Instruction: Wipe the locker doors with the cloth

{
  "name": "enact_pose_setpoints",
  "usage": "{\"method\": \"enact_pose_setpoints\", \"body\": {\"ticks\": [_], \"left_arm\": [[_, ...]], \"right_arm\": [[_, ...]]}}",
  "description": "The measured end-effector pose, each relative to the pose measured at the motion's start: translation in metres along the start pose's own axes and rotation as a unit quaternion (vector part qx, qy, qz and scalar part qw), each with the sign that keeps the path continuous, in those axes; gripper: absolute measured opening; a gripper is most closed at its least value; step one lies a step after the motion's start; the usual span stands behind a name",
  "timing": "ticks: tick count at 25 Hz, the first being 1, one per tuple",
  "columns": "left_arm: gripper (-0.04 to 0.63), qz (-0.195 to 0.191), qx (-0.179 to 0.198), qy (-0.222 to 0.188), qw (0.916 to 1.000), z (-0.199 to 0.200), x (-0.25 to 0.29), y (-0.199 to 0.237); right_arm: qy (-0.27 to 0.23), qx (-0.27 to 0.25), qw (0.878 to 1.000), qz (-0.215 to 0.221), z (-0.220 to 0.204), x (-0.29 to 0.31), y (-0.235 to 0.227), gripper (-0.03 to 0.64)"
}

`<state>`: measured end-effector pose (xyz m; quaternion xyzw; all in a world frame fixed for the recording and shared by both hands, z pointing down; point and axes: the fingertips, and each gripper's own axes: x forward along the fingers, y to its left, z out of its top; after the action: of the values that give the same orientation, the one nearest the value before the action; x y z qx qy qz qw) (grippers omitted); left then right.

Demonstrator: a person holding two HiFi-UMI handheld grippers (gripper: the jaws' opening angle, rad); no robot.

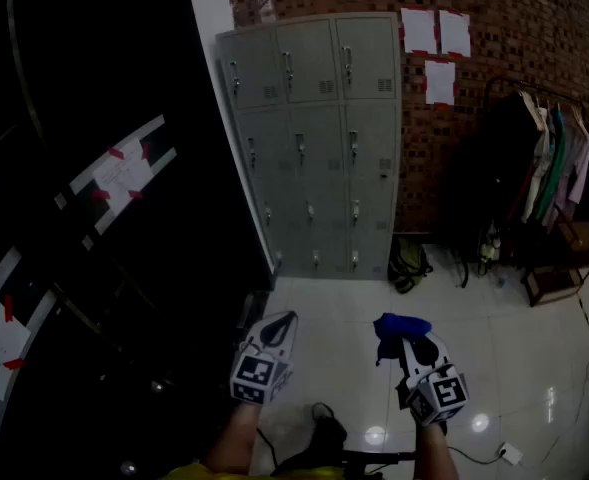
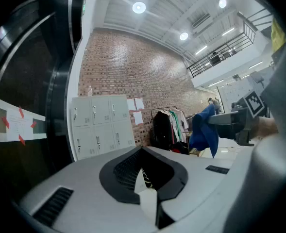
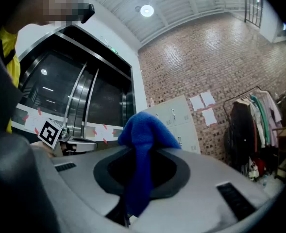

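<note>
The tall grey metal lockers (image 1: 314,138) stand well apart, so I judge this is the approach step, and the next move calls for walking up to them. The right gripper (image 1: 411,346) is clamped on the soft blue cloth (image 1: 399,326), while the left gripper (image 1: 278,328) is closed and empty.

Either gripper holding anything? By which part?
Right gripper pinches the blue cloth at a bunched fold, the rest draping over its jaws. Left gripper is shut and empty.
</note>
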<state>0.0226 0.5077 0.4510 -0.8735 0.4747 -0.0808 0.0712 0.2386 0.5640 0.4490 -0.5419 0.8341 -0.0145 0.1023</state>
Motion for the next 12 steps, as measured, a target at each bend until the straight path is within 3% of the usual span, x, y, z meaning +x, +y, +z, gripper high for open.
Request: {"method": "enact_pose_setpoints", "body": {"ticks": [4, 12], "left_arm": [[-0.003, 0.002, -0.005, -0.007, 1.0000, -0.009, 0.086, 0.050], [-0.003, -0.005, 0.012, -0.032, 0.9994, 0.020, 0.240, 0.163]], "right_arm": [[0.011, -0.022, 1.000, -0.005, -0.013, 0.083, -0.045, 0.066], [0.017, -0.031, 0.999, -0.021, -0.009, 0.252, -0.128, 0.066]]}}
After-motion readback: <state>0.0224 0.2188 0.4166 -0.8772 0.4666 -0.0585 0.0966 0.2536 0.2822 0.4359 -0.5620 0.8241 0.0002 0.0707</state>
